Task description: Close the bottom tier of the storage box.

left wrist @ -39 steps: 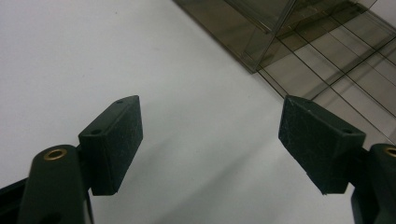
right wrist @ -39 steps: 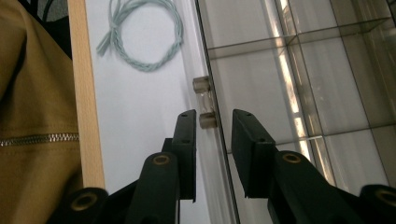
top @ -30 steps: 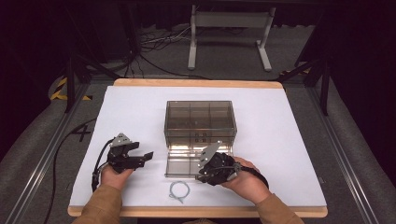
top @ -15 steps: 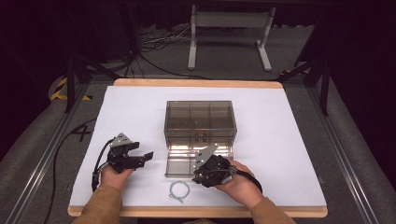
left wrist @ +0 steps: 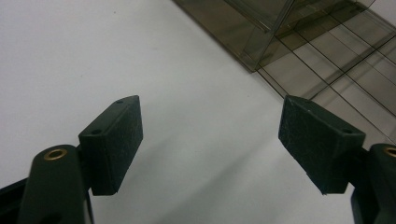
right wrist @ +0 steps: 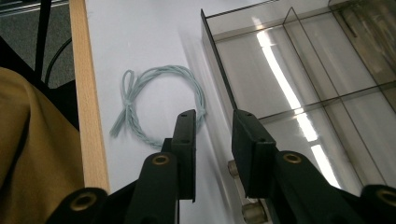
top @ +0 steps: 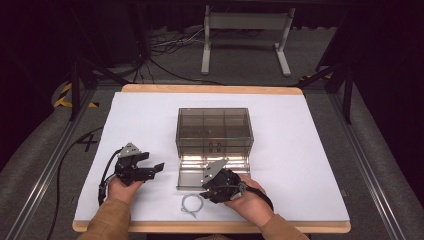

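Observation:
A smoky clear box (top: 214, 127) with compartments stands mid-table, its drawer (top: 192, 172) pulled out toward the front. A light blue twisted cord (top: 191, 204) lies coiled on the white sheet just in front of the drawer. My right gripper (top: 206, 186) hovers low at the drawer's front corner, pointing left. In the right gripper view its jaws (right wrist: 214, 123) stand a little apart with nothing between them, the cord (right wrist: 154, 100) to their left and the drawer wall (right wrist: 217, 60) ahead. My left gripper (top: 156, 169) rests left of the box, wide open (left wrist: 210, 126) and holding nothing.
The white sheet (top: 300, 150) covers a wooden tabletop whose front edge (right wrist: 86, 93) runs close beside the cord. A tan sleeve (right wrist: 32, 140) sits at that edge. Metal rails, cables and a stand (top: 245, 30) lie beyond the table.
My right gripper has drifted slightly left and toward the table's front edge. The left gripper, the box and the cord have stayed put.

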Available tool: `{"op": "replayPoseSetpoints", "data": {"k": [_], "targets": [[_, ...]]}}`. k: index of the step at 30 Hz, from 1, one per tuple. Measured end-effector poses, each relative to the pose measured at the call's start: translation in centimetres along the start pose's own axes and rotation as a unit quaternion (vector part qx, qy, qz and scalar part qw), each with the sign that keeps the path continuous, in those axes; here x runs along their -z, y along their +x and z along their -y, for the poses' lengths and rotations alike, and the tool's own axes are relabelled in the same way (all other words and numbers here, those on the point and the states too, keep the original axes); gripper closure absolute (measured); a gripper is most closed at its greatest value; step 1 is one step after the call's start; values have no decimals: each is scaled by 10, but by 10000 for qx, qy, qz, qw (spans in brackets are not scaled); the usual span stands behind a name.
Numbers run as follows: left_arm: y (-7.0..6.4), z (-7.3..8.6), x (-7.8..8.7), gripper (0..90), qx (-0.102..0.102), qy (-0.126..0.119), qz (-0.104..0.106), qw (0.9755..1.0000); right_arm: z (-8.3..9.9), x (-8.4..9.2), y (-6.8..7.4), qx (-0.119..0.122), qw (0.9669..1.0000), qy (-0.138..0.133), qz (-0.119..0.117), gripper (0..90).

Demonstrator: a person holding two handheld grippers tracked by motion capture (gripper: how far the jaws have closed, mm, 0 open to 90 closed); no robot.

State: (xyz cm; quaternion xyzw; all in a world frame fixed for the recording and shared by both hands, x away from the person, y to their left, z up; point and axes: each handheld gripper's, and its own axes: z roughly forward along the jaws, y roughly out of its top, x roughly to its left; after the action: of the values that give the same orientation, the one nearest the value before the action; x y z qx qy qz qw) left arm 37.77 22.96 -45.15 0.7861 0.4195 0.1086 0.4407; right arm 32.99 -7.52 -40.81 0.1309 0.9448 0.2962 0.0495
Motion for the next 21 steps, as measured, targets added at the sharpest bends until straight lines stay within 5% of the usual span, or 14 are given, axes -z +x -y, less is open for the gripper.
{"op": "replayPoseSetpoints", "data": {"k": [21], "targets": [[-1,0,-1,227,-15,3,-14,10000,-1,-24,9,-20,9999,128,-75,720]]}}
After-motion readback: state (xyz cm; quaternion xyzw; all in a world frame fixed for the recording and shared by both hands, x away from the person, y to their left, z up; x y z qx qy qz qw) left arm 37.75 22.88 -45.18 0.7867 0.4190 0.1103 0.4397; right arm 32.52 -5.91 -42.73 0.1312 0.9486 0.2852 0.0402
